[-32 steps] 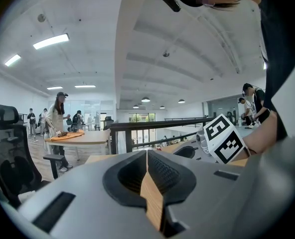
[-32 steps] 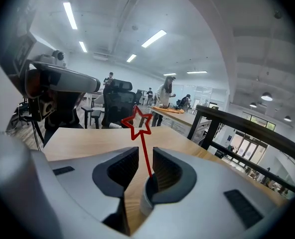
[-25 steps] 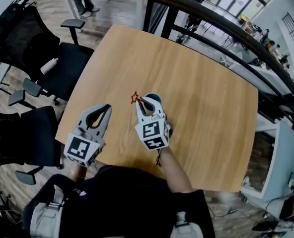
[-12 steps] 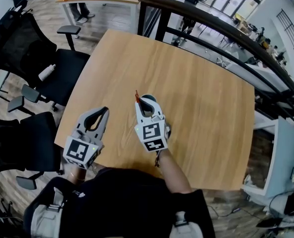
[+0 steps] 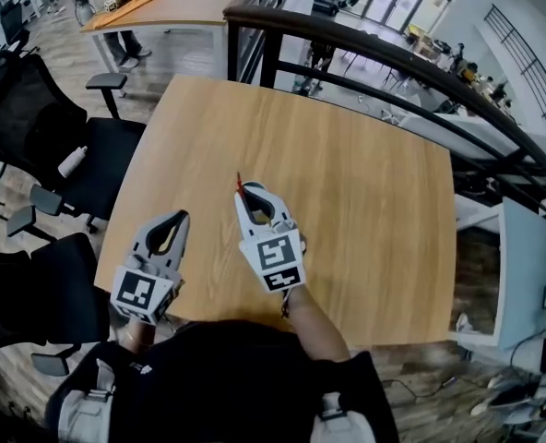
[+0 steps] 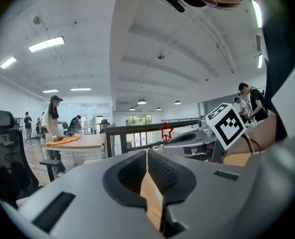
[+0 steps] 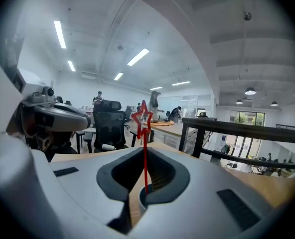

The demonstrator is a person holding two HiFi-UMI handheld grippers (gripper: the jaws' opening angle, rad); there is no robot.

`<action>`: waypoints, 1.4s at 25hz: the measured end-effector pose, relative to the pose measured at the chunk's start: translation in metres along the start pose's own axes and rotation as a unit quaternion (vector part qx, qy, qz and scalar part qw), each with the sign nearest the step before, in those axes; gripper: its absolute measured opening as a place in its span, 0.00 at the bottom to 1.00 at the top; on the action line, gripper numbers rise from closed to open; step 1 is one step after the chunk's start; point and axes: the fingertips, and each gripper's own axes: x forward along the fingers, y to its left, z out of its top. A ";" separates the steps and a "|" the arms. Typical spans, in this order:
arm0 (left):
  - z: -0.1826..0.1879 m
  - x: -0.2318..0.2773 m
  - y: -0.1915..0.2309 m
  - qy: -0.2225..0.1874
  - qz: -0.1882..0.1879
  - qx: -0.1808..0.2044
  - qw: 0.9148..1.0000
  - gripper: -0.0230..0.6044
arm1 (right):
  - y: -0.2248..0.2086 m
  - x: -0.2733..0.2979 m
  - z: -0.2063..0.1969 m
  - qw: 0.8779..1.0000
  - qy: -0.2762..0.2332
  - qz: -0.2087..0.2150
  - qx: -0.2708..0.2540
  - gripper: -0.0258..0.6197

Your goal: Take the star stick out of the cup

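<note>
Right tool [image 5: 247, 195] clamped on star stick [image 7: 145, 153] low on its stem. Star stands above the tips, its foot at what looks like the cup [image 7: 138, 199] rim below. Left tool [image 6: 147, 158] jaws together, empty. Stick likely light, thin, bendy: grip the stem, not the star.

Left hand-held gripper [image 5: 182, 216] closed, right [image 5: 244, 191] clamped.

Head view: overhead, steeply down on counter [image 5: 347, 201]. Gripper views: close behind own jaws, level across room. Shared by all: railing [image 7: 237, 127], star stick [image 7: 146, 156].
</note>
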 end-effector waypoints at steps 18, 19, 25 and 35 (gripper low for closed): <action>0.022 -0.001 -0.050 -0.034 -0.050 0.020 0.998 0.07 | -0.007 -0.067 0.044 0.998 -0.061 -0.023 0.010 0.09; 0.023 0.000 -0.052 -0.034 -0.052 0.019 0.998 0.07 | -0.007 -0.069 0.046 0.998 -0.063 -0.023 0.012 0.08; 0.021 -0.003 -0.058 -0.035 -0.060 0.019 0.997 0.07 | -0.003 -0.086 0.059 0.995 -0.090 -0.028 0.017 0.08; 0.015 -0.007 -0.074 -0.034 -0.073 0.016 0.997 0.07 | 0.004 -0.114 0.066 0.993 -0.108 -0.032 0.025 0.09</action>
